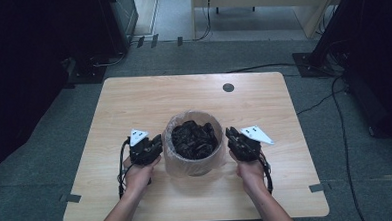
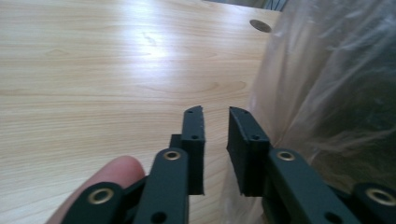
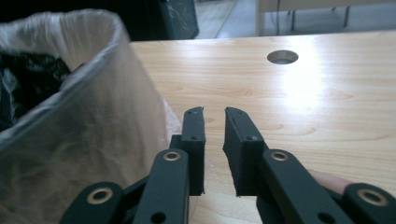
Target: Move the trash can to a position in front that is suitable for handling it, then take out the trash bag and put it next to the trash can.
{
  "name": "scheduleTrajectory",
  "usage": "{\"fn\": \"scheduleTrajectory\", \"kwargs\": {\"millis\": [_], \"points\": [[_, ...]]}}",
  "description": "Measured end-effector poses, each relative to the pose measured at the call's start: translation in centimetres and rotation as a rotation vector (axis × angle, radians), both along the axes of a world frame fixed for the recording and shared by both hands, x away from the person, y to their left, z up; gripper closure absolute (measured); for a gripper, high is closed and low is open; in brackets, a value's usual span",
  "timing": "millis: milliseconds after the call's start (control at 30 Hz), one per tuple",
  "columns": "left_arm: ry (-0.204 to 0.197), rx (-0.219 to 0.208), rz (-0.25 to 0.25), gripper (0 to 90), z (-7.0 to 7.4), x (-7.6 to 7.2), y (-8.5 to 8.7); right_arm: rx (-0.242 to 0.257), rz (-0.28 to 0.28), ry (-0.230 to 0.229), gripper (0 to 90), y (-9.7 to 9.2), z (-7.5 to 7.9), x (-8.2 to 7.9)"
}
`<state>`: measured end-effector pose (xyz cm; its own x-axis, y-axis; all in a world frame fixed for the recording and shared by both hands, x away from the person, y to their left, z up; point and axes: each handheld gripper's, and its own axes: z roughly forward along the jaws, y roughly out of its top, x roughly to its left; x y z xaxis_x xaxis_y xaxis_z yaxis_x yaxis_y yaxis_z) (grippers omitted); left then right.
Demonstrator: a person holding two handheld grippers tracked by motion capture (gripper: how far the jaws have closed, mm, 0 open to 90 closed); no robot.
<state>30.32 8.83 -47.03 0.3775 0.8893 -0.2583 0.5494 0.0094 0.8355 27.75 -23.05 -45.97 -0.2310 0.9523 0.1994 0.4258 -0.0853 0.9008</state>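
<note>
Bin (image 1: pixel 193 149) sits mid-tabletop (image 1: pixel 133 100), its liner (image 3: pixel 70 107) on and full of dark scraps; left gripper (image 2: pixel 215 135) and right gripper (image 3: pixel 214 133) flank it, fingers slightly apart, holding nothing; grasping the liner seems still ahead.

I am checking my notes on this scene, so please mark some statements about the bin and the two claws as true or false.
1. The bin is lined with a clear plastic bag. True.
2. The bin is empty. False: dark crumpled material fills it.
3. The left claw grips the bag. False: its jaws stand slightly apart with nothing between them, and the bag lies beside them.
4. One claw sits on each side of the bin. True: in the high view the left claw is at its left and the right claw at its right.
5. The table has a round hole beyond the bin. True: the hole is near the far edge.
</note>
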Motion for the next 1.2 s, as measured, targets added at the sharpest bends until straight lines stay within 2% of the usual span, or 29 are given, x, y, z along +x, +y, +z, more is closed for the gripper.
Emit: {"fn": "scheduleTrajectory", "kwargs": {"millis": [33, 100, 133, 233, 333, 367, 467, 500, 600, 700, 1000, 1133, 1200], "points": [[0.000, -0.009, 0.003, 72.8, 0.0, -0.1, 0.5, 0.048, 0.006, 0.002, 76.7, -1.0, -0.2, 0.0], [-0.003, -0.007, 0.006, 71.4, -0.2, -0.4, 0.9, 0.053, 0.003, -0.002, 76.6, -1.1, -0.3, -0.1], [-0.003, 0.001, 0.009, 66.4, -0.4, -0.6, 1.2, 0.053, -0.001, -0.005, 76.0, -1.3, -0.6, -0.3], [-0.001, 0.035, 0.027, 59.4, -1.0, -1.2, 1.9, 0.040, 0.001, -0.005, 75.4, -1.4, -0.8, -0.4], [0.022, 0.058, 0.047, 54.5, -1.7, -1.7, 2.6, 0.017, -0.004, -0.009, 74.8, -1.4, -1.2, -0.6], [0.037, 0.082, 0.062, 52.0, -2.2, -2.0, 2.8, 0.018, -0.006, -0.010, 74.8, -1.4, -1.3, -0.6], [0.053, 0.102, 0.070, 48.3, -2.9, -2.5, 2.9, 0.019, -0.005, -0.015, 74.8, -1.4, -1.3, -0.6], [0.066, 0.117, 0.068, 46.9, -3.3, -2.8, 3.0, 0.021, -0.001, -0.017, 74.7, -1.3, -1.3, -0.6], [0.110, 0.126, 0.054, 43.0, -4.2, -3.3, 2.8, 0.015, 0.011, -0.026, 74.7, -0.9, -1.2, -0.7], [0.130, 0.139, 0.038, 41.2, -4.6, -3.7, 2.6, 0.015, 0.022, -0.027, 74.3, -0.6, -1.2, -0.8], [0.126, 0.179, 0.008, 36.6, -4.8, -4.8, 1.5, 0.016, 0.034, -0.029, 74.3, -0.1, -1.2, -0.8], [0.111, 0.238, -0.028, 33.3, -4.8, -5.4, 0.7, 0.022, 0.043, -0.034, 74.3, 0.2, -1.1, -0.9], [0.106, 0.249, -0.033, 31.7, -4.9, -5.5, 0.3, 0.019, 0.047, -0.036, 74.3, 0.3, -1.1, -0.9]]}}
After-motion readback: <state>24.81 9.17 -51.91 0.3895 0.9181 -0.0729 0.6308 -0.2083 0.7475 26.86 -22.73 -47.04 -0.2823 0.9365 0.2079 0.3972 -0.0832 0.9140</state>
